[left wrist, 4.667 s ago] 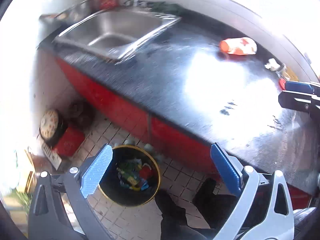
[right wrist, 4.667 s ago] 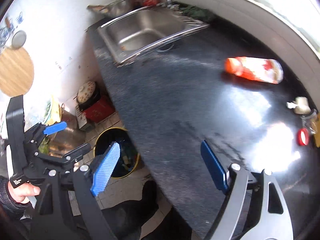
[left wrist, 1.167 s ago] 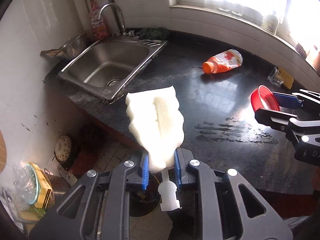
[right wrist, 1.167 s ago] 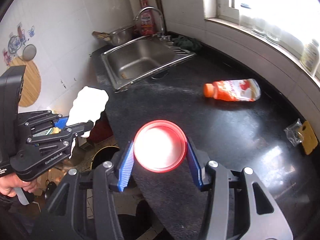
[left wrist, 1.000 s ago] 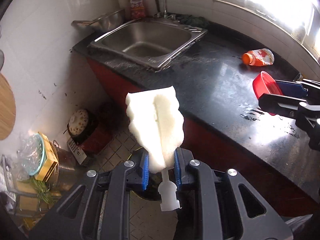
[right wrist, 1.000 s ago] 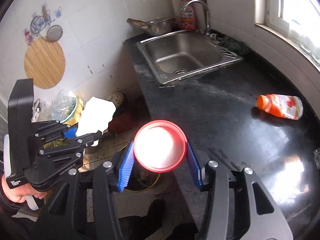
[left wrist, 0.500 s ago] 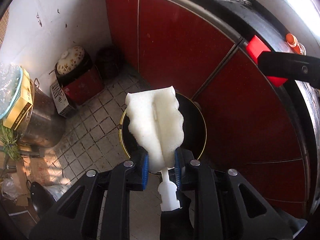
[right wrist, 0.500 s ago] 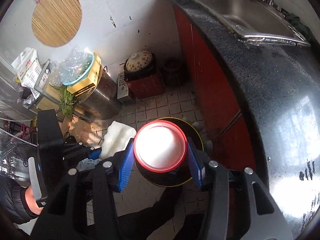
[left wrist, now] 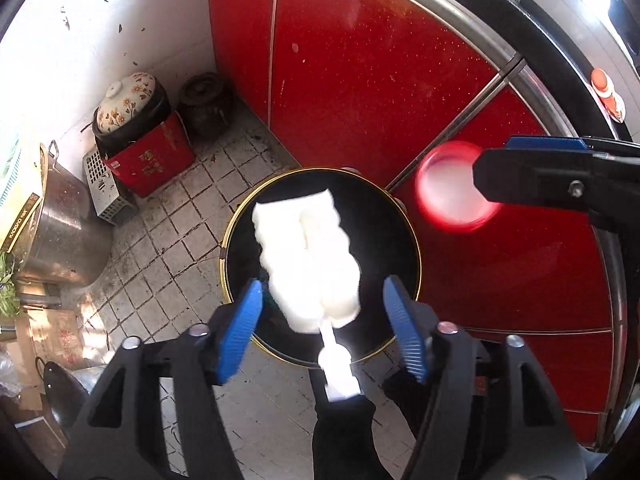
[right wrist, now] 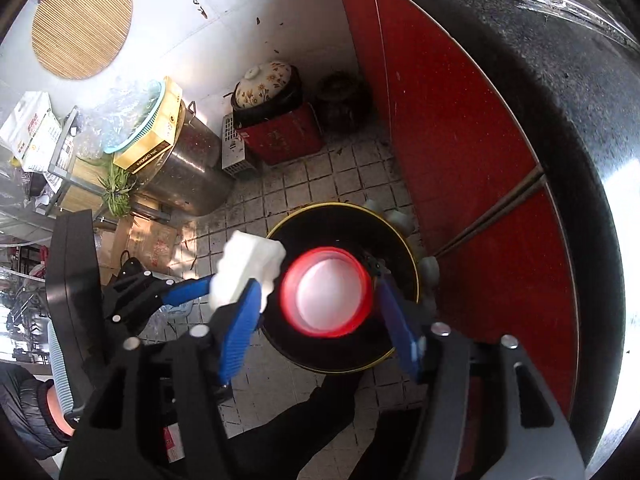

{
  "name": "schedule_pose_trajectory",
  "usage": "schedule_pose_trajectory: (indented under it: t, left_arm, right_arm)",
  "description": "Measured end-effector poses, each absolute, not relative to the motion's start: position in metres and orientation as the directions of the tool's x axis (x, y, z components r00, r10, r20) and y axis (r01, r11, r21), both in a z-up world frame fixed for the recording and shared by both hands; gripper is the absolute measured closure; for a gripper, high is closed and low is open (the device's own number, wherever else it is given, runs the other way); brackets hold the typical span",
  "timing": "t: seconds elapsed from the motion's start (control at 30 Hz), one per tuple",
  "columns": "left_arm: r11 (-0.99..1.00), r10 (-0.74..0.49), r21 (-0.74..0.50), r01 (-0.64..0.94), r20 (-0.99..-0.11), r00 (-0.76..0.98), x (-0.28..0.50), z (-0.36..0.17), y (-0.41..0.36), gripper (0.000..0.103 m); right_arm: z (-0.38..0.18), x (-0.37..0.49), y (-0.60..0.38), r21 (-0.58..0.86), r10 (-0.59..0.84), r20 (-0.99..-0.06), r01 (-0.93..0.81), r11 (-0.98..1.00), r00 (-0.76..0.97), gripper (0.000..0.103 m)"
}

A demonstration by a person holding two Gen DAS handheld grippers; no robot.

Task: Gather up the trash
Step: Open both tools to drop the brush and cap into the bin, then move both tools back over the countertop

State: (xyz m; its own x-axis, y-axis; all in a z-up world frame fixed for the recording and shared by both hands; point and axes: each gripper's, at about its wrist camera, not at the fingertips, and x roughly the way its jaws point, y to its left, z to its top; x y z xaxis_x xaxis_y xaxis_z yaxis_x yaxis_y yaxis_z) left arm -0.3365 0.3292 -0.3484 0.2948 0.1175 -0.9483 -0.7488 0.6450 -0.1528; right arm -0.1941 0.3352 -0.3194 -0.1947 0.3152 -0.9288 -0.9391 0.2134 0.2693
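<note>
In the left wrist view my left gripper (left wrist: 322,292) points down over a black trash bin with a yellow rim (left wrist: 240,224). Its jaws are opening, and a white sponge brush (left wrist: 308,256) hangs loose between them, touching neither pad. My right gripper (right wrist: 318,292) is above the same bin (right wrist: 340,205), jaws opening too. A red lid (right wrist: 326,292) sits free in the gap between its blue pads. From the left wrist, the lid (left wrist: 452,196) looks blurred beside the right gripper (left wrist: 540,168). An orange bottle (left wrist: 604,88) lies on the counter.
Red cabinet doors (left wrist: 372,80) and the black counter edge (right wrist: 560,120) stand right behind the bin. A flowered pot on a red box (left wrist: 148,152), a steel stockpot (left wrist: 60,232) and cardboard crowd the tiled floor at left. A person's dark-clothed leg (right wrist: 320,420) is below.
Both grippers sank from counter height to just above the bin. Both then spread their jaws, letting go of the sponge brush and the red lid.
</note>
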Motion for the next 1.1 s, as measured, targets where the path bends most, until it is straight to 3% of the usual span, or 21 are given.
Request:
schedule_pose_trajectory:
  t: [0.07,0.27,0.53,0.63,0.83,1.0,1.1]
  left_arm:
    - [0.629,0.123,-0.159,-0.761,-0.946,0.300,-0.339,-0.344,0.329,0.018]
    - [0.611,0.130,-0.163,-0.775,-0.945,0.301,-0.341,-0.325,0.322,0.018]
    - [0.676,0.183,-0.066,-0.734,-0.950,0.255,-0.316,-0.272,0.303,0.018]
    - [0.729,0.190,-0.062,-0.682,-0.939,0.288,-0.289,-0.234,0.289,0.009]
    - [0.880,0.124,-0.072,-0.470,-0.920,0.372,-0.191,-0.169,0.234,0.006]
    - [0.978,0.017,-0.080,-0.191,-0.887,0.461,-0.091,-0.125,0.156,0.006]
    - [0.987,-0.091,-0.145,-0.076,-0.872,0.480,-0.037,-0.104,0.110,0.006]
  right_arm:
    - [-0.316,-0.190,0.333,0.287,0.320,-0.924,-0.934,0.214,-0.211,0.026]
    - [-0.291,-0.186,0.322,0.277,0.339,-0.919,-0.941,0.196,-0.200,0.026]
    - [-0.221,-0.159,0.267,0.267,0.429,-0.892,-0.931,0.250,-0.141,0.026]
    - [-0.179,-0.133,0.229,0.262,0.488,-0.869,-0.915,0.307,-0.085,0.026]
    - [-0.103,-0.059,0.118,0.183,0.536,-0.831,-0.838,0.514,0.147,0.017]
    - [-0.069,0.006,0.004,0.134,0.473,-0.815,-0.687,0.715,0.333,0.017]
    - [-0.054,0.035,-0.063,0.099,0.416,-0.803,-0.592,0.800,0.428,0.017]
